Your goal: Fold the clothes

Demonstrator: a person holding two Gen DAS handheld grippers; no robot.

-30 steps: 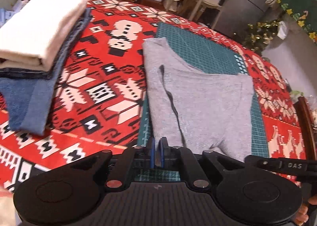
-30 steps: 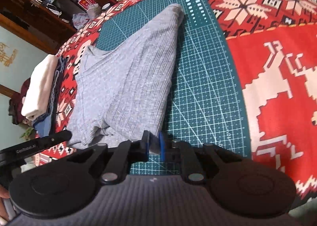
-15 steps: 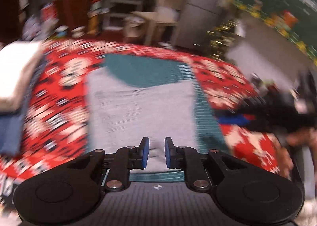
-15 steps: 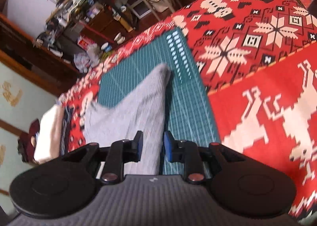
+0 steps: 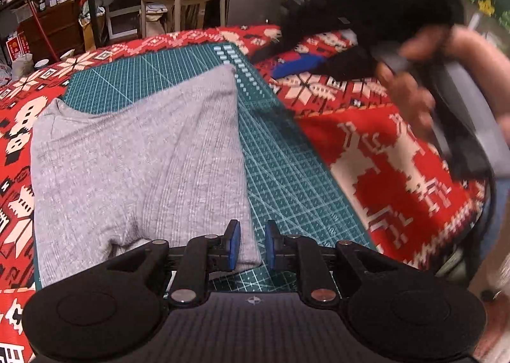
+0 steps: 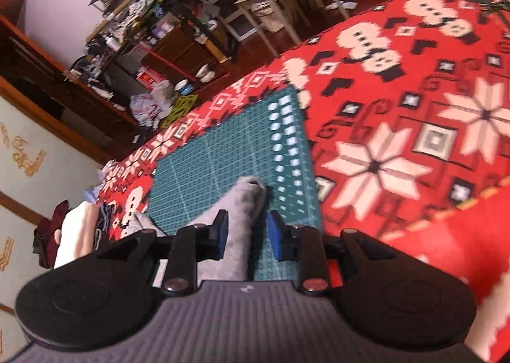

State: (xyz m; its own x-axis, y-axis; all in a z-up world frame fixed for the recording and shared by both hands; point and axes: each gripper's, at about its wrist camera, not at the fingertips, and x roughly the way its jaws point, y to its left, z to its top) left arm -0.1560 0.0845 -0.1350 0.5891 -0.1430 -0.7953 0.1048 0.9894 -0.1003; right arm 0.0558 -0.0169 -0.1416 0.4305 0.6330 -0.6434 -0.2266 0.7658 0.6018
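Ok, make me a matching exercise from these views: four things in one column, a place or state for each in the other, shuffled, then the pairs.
1. grey garment
2. cutting mat
3. left gripper
4. folded stack

A. open, at the garment's near corner
B. teal, under the garment
C. lying folded on the mat
D. far left on the patterned cloth

Pairs: 1-C, 2-B, 3-A, 4-D

The folded garment (image 5: 137, 152) is heathered light grey with a fine vertical rib. It lies on a teal green cutting mat (image 5: 280, 171) printed with a pale grid and a row of light squares and dots. The tablecloth (image 6: 398, 146) is bright red, knitted-look, with white snowflakes, black-and-white diamonds and white reindeer. Each hand-held gripper (image 5: 250, 248) is black with blue finger pads (image 6: 274, 235). At the far left, blurred, a stack (image 6: 76, 235) seems cream over dark blue.
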